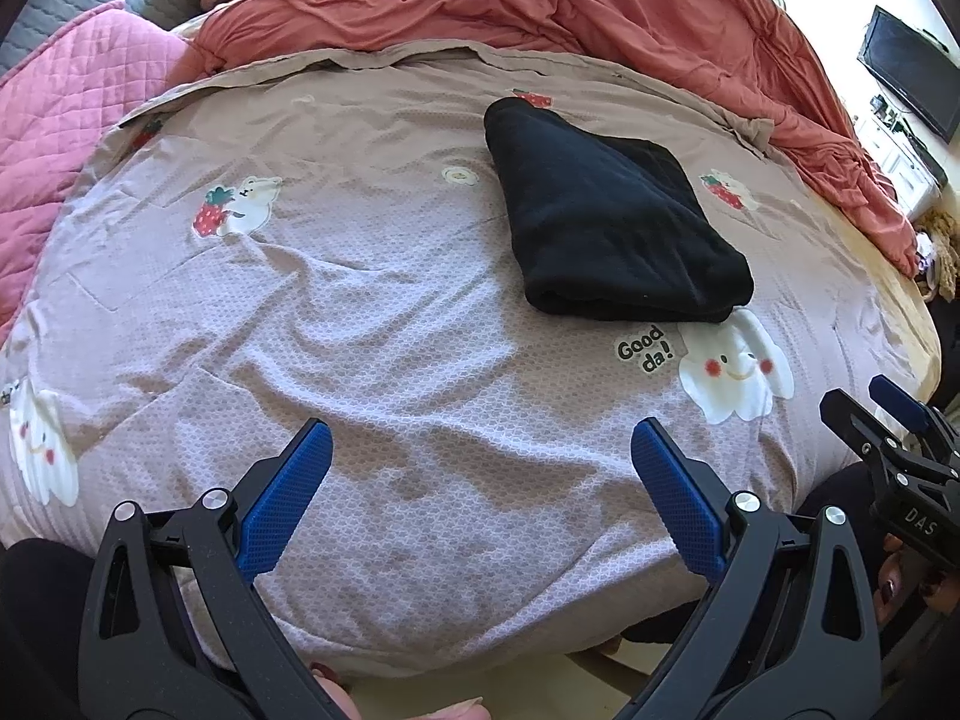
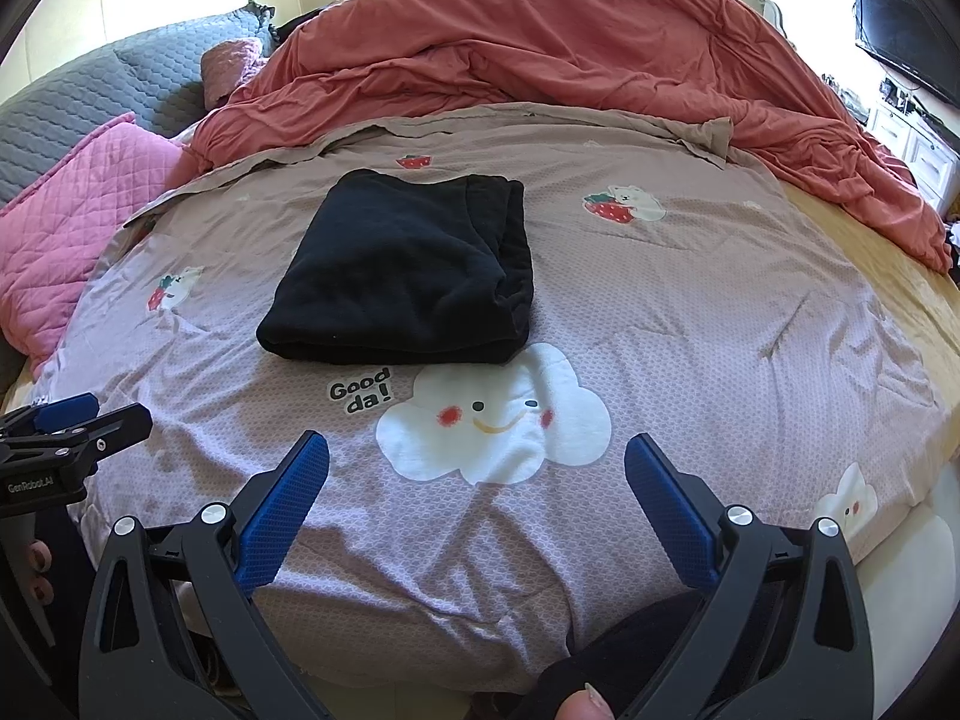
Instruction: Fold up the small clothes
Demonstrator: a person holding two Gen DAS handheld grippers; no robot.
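I hold my left gripper [image 1: 480, 474] and right gripper [image 2: 477, 480] low before the bedspread [image 2: 690, 312], both spread wide and empty — 1 folded black garment [image 2: 402, 276] lies mid-bedspread.

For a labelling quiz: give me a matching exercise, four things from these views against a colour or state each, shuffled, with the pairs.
Things:
1. folded garment
2. crumpled duvet
3. quilted pillow
4. left gripper

Colour or state:
A. pink
B. jaws apart, holding nothing
C. black, lying on the printed sheet
D. rust orange

Pairs: 1-C, 2-D, 3-A, 4-B
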